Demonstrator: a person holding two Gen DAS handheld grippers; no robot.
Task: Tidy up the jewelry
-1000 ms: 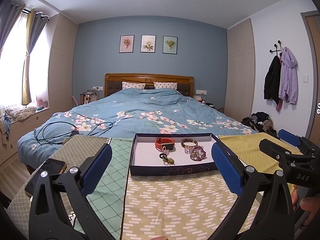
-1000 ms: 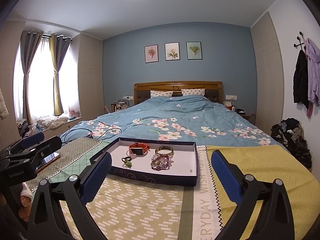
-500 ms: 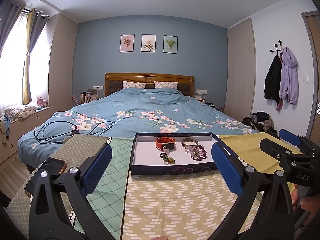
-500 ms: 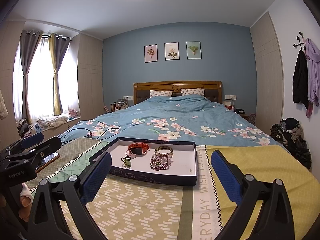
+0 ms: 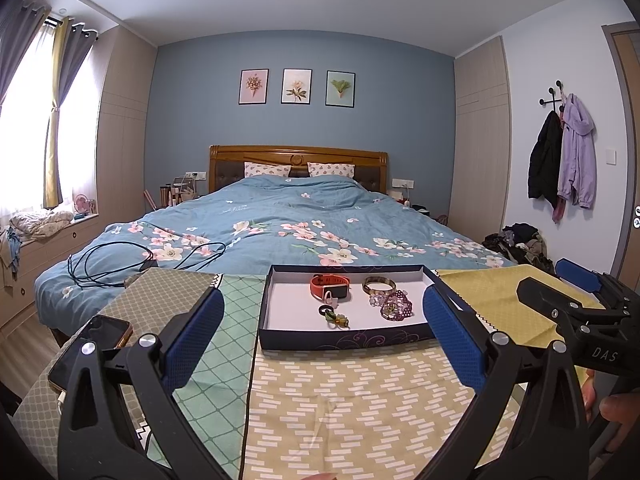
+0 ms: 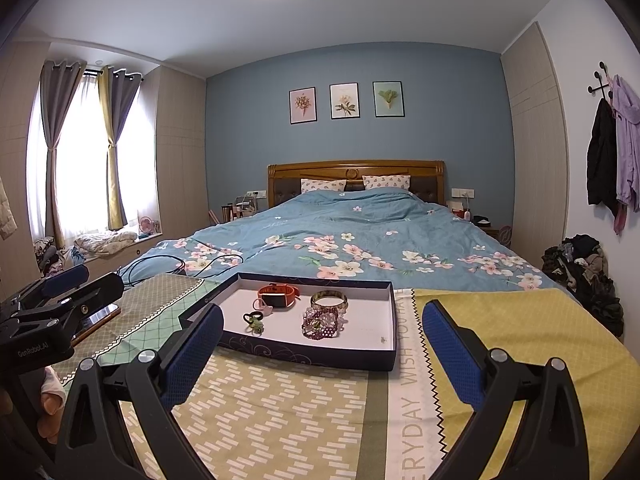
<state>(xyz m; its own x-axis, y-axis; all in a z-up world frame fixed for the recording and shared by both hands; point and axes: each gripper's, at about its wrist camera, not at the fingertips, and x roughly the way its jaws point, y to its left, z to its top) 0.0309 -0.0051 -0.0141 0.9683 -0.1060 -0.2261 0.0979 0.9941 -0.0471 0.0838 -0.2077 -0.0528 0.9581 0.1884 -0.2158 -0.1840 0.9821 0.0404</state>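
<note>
A shallow dark blue box [image 5: 344,339] [image 6: 312,354] with a white floor lies on the patterned cloth ahead of both grippers. In it are an orange watch band [image 5: 329,285] [image 6: 279,294], a gold bangle [image 5: 378,284] [image 6: 329,301], a purple beaded piece [image 5: 396,306] [image 6: 321,324], a small pink ring [image 5: 331,300] [image 6: 262,305] and a black ring with a green charm [image 5: 332,316] [image 6: 253,321]. My left gripper [image 5: 323,338] is open and holds nothing, a short way before the box. My right gripper [image 6: 322,354] is open too, near the box's front wall.
A phone [image 5: 90,350] lies at the table's left edge. Patterned cloths [image 6: 280,412] cover the table. Behind it stands a bed with a floral blue quilt [image 5: 288,232] and a black cable [image 5: 120,264]. Clothes lie piled on the floor at right [image 6: 584,272].
Both views have shifted very slightly; the box sits a touch lower and nearer in the right wrist view. Both grippers stay open.
</note>
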